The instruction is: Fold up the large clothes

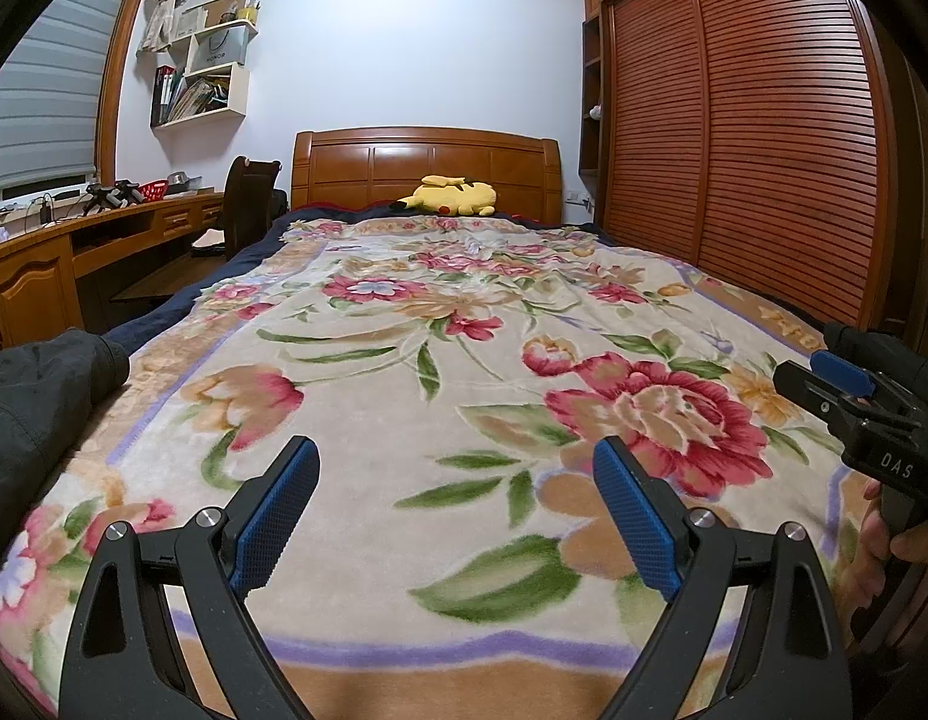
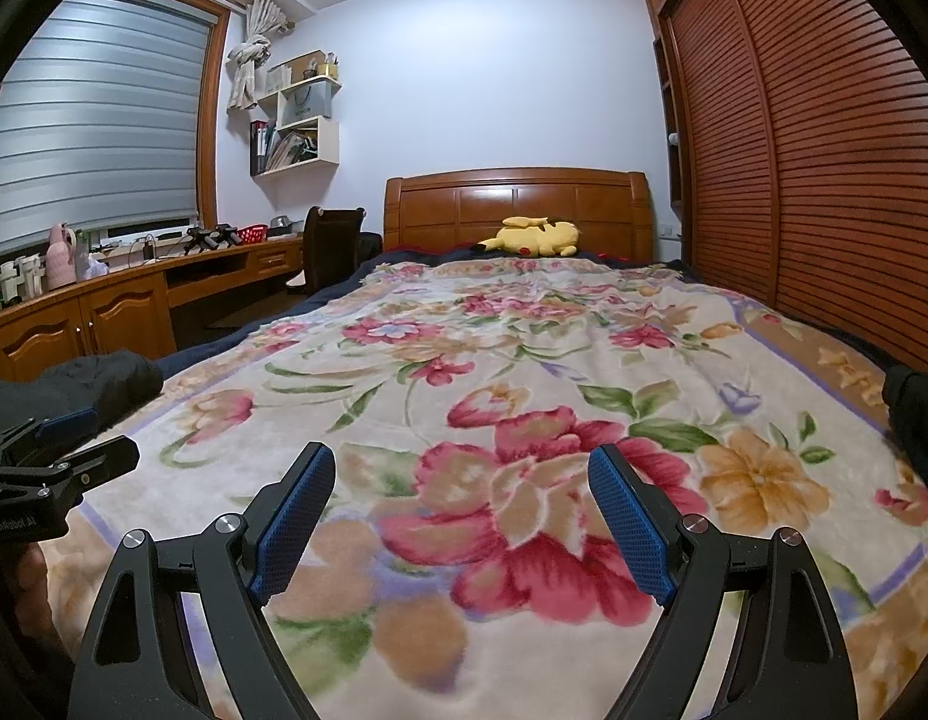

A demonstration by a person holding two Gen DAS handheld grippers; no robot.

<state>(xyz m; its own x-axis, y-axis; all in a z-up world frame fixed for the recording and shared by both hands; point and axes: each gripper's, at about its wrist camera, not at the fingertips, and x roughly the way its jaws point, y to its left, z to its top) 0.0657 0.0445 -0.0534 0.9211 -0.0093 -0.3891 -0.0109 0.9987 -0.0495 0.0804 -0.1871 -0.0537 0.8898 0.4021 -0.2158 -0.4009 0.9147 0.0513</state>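
Observation:
A black garment [image 1: 38, 396] lies bunched at the left edge of the bed; it also shows in the right wrist view [image 2: 98, 384], and more black cloth [image 2: 914, 420] sits at the right edge. My left gripper [image 1: 458, 462] is open and empty above the floral blanket [image 1: 404, 396]. My right gripper [image 2: 461, 468] is open and empty above the same blanket [image 2: 524, 360]. The right gripper shows at the right of the left wrist view [image 1: 848, 384], and the left gripper at the left of the right wrist view [image 2: 74, 438].
A yellow plush toy [image 1: 452, 195] lies at the wooden headboard [image 1: 425, 171]. A wooden desk [image 1: 74, 252] with a chair [image 1: 248, 204] runs along the left. A slatted wardrobe [image 1: 764, 150] stands close on the right. Wall shelves [image 1: 206, 72] hang at the back left.

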